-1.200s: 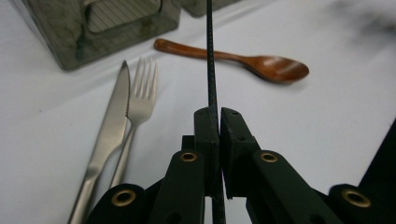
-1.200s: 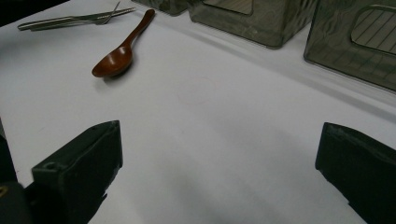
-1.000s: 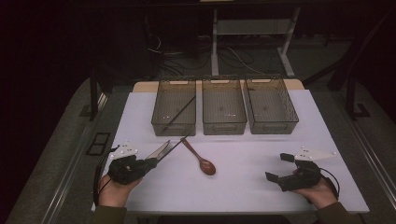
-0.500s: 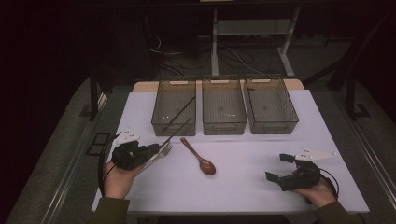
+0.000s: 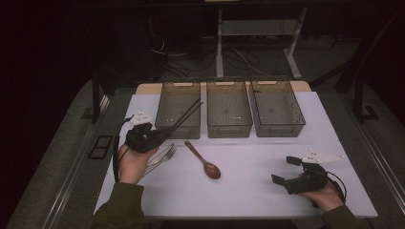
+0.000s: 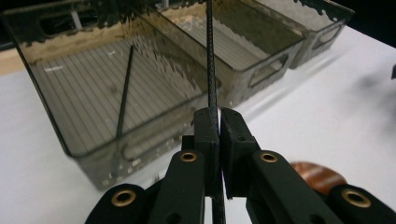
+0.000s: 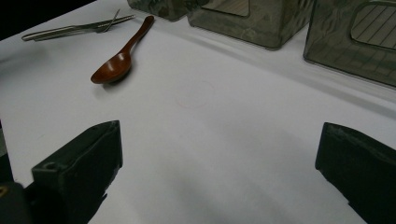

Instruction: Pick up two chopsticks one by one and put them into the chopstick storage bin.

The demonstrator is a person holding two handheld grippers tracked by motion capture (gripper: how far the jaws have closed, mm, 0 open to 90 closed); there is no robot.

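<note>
The left gripper (image 5: 160, 135) sits just in front of the left bin (image 5: 178, 109), its jaws clamped together on a thin black chopstick (image 5: 188, 114). In the left gripper view the chopstick (image 6: 210, 65) runs up from between the pressed pads and out over the front wall of the left bin (image 6: 154, 144). In the high view the stick slants up and to the right from the gripper, above that bin's front right corner. A second black chopstick (image 6: 124, 93) lies flat on the ribbed floor of the left bin.

To the right of the left bin stand a middle bin (image 5: 228, 109) and a right bin (image 5: 278, 107) in one row. In front of the left bin, on the white table (image 5: 248, 191), lies a metal fork (image 5: 162, 157), partly under the left hand (image 5: 131, 162). A brown wooden spoon (image 5: 204, 161) lies just right of the fork.

The right gripper (image 5: 286, 172) rests on the table well to the right of the left bin, in front of the right bin, its jaws wide apart with nothing between them.
</note>
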